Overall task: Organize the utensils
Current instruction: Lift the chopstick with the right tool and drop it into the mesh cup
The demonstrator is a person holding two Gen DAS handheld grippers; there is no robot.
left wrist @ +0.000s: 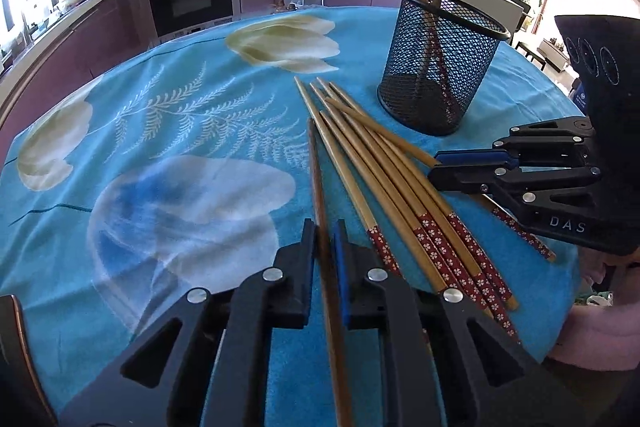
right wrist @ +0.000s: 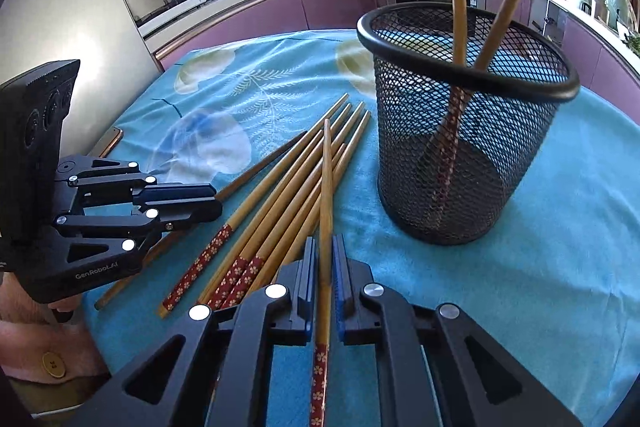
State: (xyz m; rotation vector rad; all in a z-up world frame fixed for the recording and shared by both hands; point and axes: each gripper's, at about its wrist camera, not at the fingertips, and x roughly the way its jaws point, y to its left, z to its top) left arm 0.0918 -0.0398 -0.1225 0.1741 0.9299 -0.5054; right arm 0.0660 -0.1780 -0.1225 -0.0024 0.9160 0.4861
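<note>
Right wrist view shows the right gripper (right wrist: 325, 259) and the left gripper (left wrist: 325, 247) each pinching one chopstick beside the pile of chopsticks (left wrist: 384, 171) near the mesh cup (right wrist: 468, 131), so thin sticks could twist loose or knock the light cup over.

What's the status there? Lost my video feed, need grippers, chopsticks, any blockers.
Left gripper shut on one chopstick; right gripper shut on another. Mesh cup upright, two chopsticks inside. Loose pile on cloth. Nothing blocking the cup.
</note>
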